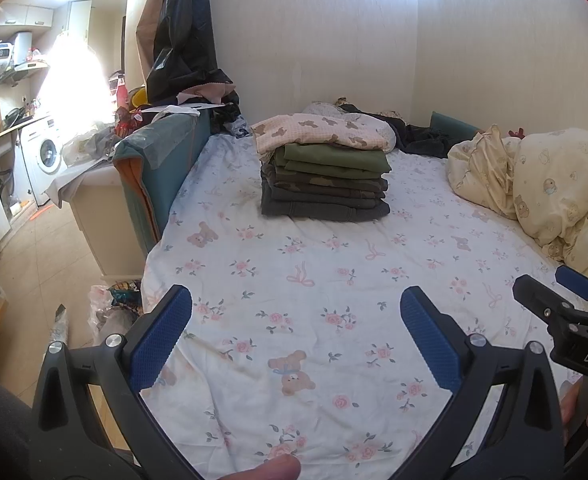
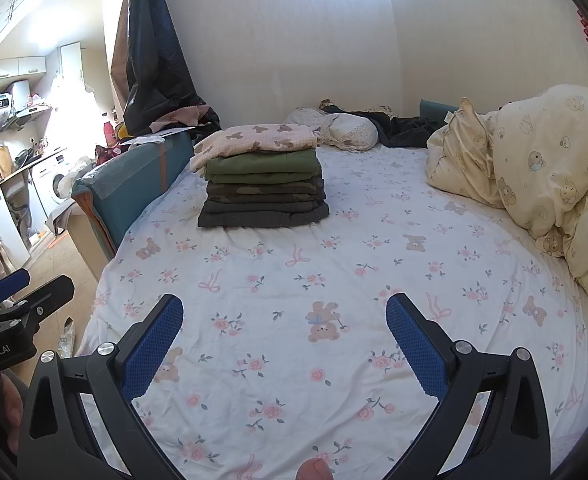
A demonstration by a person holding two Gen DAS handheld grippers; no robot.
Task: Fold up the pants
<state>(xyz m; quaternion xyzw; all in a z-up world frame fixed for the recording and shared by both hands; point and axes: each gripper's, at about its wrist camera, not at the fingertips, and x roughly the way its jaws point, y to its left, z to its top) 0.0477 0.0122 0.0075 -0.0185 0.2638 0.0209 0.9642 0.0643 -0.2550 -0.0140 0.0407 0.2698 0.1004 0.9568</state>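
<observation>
Left wrist view: left gripper (image 1: 296,334) jaws spread wide, empty, over floral bedsheet (image 1: 334,280), stack of folded pants (image 1: 326,176) ahead mid-bed, washing machine (image 1: 44,154) far left; right wrist view: right gripper (image 2: 284,342) likewise agape, cream duvet (image 2: 534,168) bunched right.

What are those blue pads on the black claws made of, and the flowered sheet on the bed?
The blue pads look like matte rubber or soft plastic: a fine dotted grip texture covers them. The white flowered bed sheet seems thin woven cotton or similar cloth: dull, printed, lying in soft wrinkles.
</observation>
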